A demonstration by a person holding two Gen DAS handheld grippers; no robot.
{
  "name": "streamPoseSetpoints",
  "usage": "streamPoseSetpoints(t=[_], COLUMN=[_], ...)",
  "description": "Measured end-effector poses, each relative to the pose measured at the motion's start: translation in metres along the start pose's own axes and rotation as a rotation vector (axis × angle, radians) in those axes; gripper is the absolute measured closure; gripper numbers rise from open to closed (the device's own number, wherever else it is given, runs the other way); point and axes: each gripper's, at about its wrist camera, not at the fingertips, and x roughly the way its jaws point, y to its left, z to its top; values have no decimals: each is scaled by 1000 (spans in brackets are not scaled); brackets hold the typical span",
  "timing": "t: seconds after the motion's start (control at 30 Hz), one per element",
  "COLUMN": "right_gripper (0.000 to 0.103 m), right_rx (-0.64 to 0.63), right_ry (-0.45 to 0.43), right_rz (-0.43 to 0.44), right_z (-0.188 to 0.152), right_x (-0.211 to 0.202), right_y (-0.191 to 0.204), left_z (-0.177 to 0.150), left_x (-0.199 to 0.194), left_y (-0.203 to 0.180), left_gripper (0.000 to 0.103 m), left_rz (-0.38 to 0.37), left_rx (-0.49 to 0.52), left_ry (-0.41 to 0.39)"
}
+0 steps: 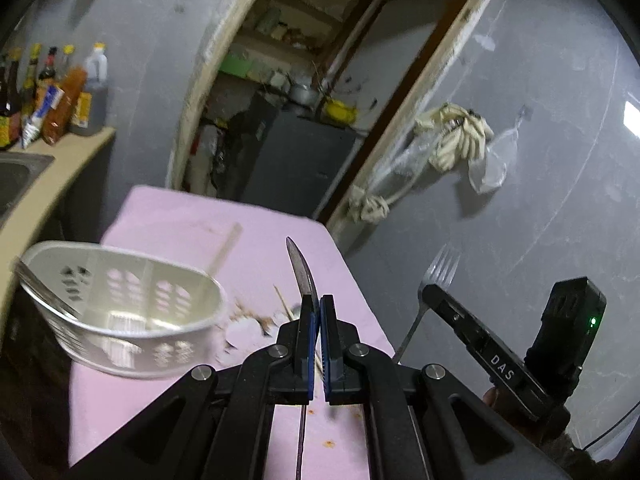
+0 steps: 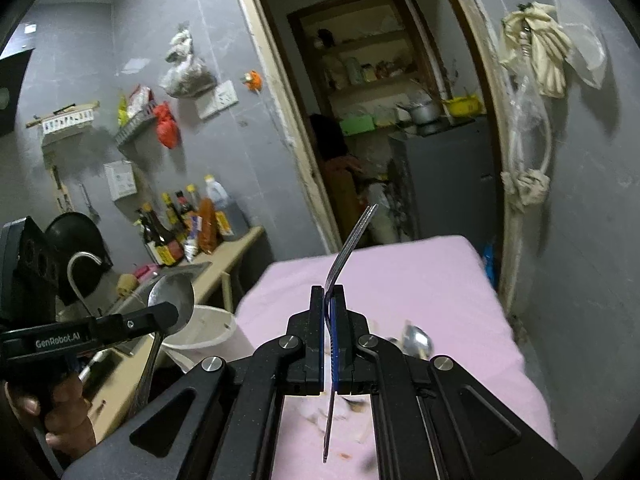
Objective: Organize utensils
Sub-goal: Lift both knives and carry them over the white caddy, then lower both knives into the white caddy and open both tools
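Note:
My left gripper (image 1: pixel 319 300) is shut on a metal spoon (image 1: pixel 301 270), seen edge-on in the left wrist view and as a round bowl in the right wrist view (image 2: pixel 172 304). It holds the spoon above the pink table (image 1: pixel 168 220), right of a white perforated utensil basket (image 1: pixel 124 312). My right gripper (image 2: pixel 328 292) is shut on a metal fork (image 2: pixel 352 240) with tines pointing up; the fork also shows in the left wrist view (image 1: pixel 438 272). Another spoon (image 2: pixel 418 340) lies on the table just right of the right gripper.
A chopstick (image 1: pixel 224 252) leans in the basket. Crumbs and scraps (image 1: pixel 256 320) lie on the table. A counter with sauce bottles (image 1: pixel 52 96) and a sink (image 1: pixel 16 176) stands to the left. A doorway (image 1: pixel 304 92) and grey wall lie beyond.

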Motion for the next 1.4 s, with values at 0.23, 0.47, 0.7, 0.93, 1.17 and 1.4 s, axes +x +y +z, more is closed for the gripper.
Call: streamPoseSetpoints(t=[0.23, 0.47, 0.7, 0.93, 1.17, 1.4], right_gripper=[100, 100, 100, 100, 100, 100], right_rx=[-33, -71, -123, -127, -104, -97], right_ry=[-57, -150, -141, -75, -68, -71], right_rz=[96, 168, 189, 175, 156, 151], right_z=[14, 31, 25, 8, -2, -7], right_x=[19, 44, 74, 96, 107, 120], right_y=[50, 98, 127, 130, 122, 120], left_z=[38, 62, 71, 66, 71, 77], left_x=[-38, -65, -59, -39, -23, -3], left_y=[42, 91, 134, 159, 160, 162], left_gripper=[100, 100, 100, 100, 100, 100], left_rz=[57, 123, 117, 46, 90, 199], left_rx=[-25, -50, -129, -219, -211, -165], left_ry=[-110, -207, -240, -236, -283, -344])
